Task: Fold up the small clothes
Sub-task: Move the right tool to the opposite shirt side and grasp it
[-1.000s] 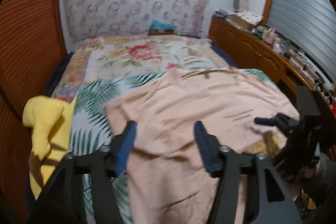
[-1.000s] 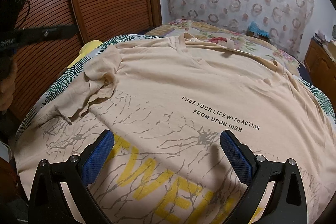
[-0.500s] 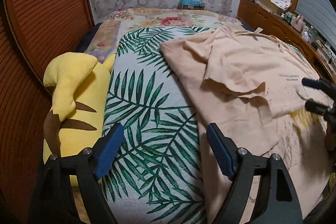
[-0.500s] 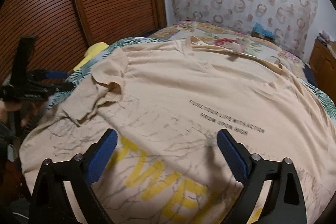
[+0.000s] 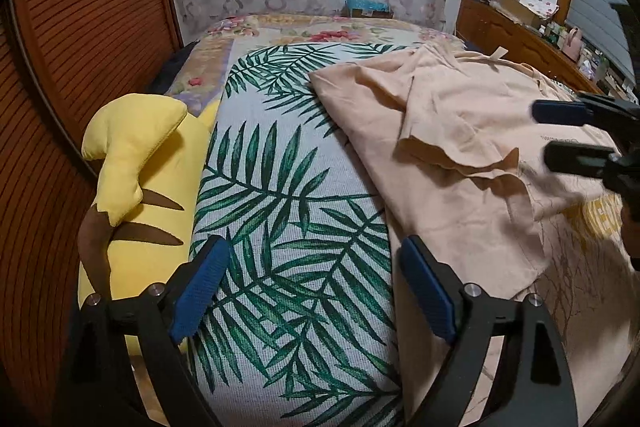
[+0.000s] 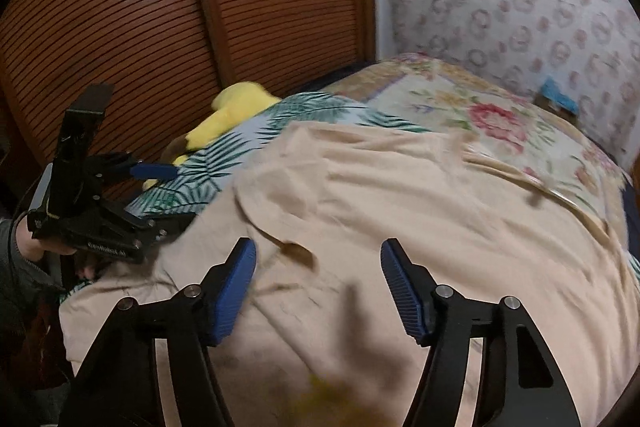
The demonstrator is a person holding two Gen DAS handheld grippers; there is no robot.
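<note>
Risks pinching only the flipped sleeve (image 5: pixel 452 147) of the peach T-shirt (image 6: pixel 400 207) near the bed's (image 5: pixel 288 187) left edge: left gripper (image 5: pixel 312 291) jaws opening, empty; right gripper (image 6: pixel 318 291) jaws closing, not yet gripping.

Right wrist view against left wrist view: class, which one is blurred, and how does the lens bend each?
Right wrist view: motion-smeared, the shirt soft and its print unreadable. Left wrist view: sharp on the palm-leaf cover and yellow plush. Both: fisheye bowing with dark corners.
</note>
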